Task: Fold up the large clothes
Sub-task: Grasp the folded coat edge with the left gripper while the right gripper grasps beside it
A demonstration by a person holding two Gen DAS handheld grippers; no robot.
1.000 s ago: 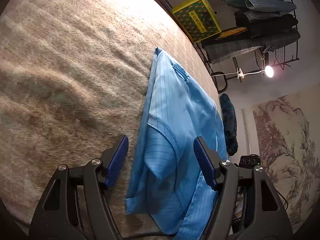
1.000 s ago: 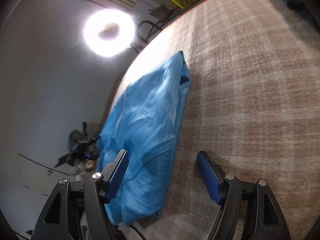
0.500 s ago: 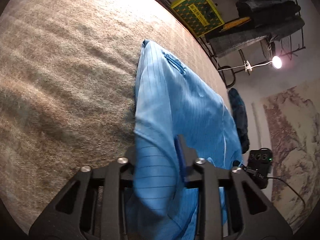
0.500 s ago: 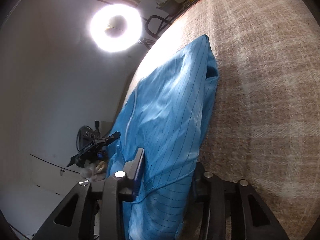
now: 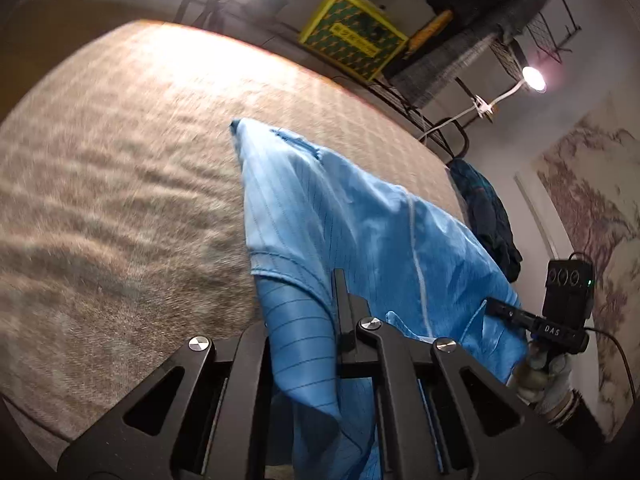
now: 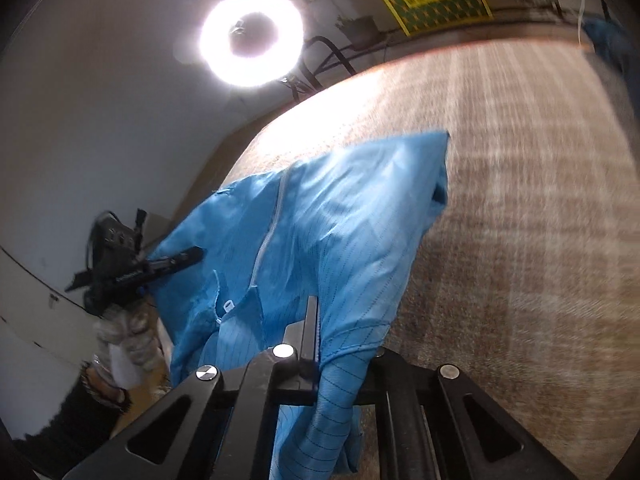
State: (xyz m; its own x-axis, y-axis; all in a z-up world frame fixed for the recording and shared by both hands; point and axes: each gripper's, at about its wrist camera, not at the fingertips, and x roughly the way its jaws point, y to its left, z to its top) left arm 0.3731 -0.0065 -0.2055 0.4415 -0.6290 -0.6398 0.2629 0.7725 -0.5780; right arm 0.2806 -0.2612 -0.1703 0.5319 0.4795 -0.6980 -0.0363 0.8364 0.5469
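The left gripper [image 5: 316,320] is closed on a fold of the blue garment [image 5: 360,220]; the cloth is pinched between its jaws and drapes down at 6 o'clock. The right gripper [image 6: 332,344] is likewise clamped on the garment [image 6: 320,232], with a sleeve-like fold hanging through the jaws.

The garment stretches from both grippers toward its far corner, which rests on the beige blanket [image 5: 120,200]. A pale zipper line runs along its middle.

In the left wrist view, the right gripper [image 5: 536,326] and the gloved hand [image 5: 548,372] holding it appear at 3 o'clock, partly behind the garment edge. A dark cloth [image 5: 488,216] hangs at 2 o'clock, beside the blanket edge. A yellow box [image 5: 352,44] and a clothes rack [image 5: 480,20] stand at 1 o'clock, with a lamp [image 5: 534,76] near the rack.

In the right wrist view, a ring light [image 6: 252,38] shines at 11 o'clock. The left gripper [image 6: 160,266] shows at 9 o'clock against the garment.
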